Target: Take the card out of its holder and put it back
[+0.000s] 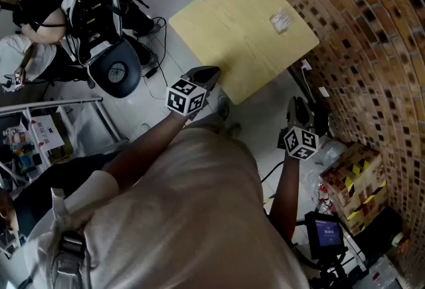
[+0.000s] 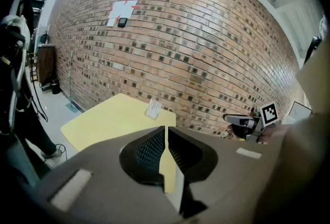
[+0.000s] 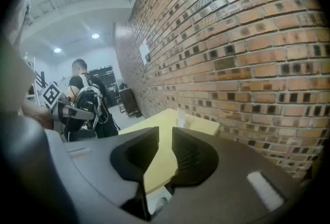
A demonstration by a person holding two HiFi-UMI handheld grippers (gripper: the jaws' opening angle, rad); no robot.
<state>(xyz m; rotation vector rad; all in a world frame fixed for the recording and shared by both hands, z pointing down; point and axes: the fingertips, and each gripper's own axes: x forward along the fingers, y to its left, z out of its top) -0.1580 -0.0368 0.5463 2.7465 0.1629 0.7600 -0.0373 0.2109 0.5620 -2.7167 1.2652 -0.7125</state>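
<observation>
Near the desk's (image 1: 232, 35) far edge, on the side that runs along the brick wall (image 1: 372, 28), the card (image 1: 281, 20) stands upright in its holder (image 3: 181, 116); the rest of the pale yellow top is bare. From the left gripper view the card (image 2: 153, 108) shows as a small white slip, close to the far right corner of the desk (image 2: 108, 122).

Both grippers hang off the desk, well apart from the card. The left gripper (image 1: 206, 73) points at the near edge, its tip just at that edge in the head view. Its jaws are drawn all but together, with only a thin sliver of yellow top showing between them, and they hold nothing (image 2: 165, 133). The right gripper (image 1: 297, 108) is past the near right corner, over the floor (image 1: 265, 115) and close to the wall. Its jaws stand a narrow way apart and are empty (image 3: 165, 135); the desk (image 3: 154, 125) shows through the gap.

A cardboard box (image 1: 352, 178) with yellow and black tape sits on the floor by the wall, to the right of that gripper.
</observation>
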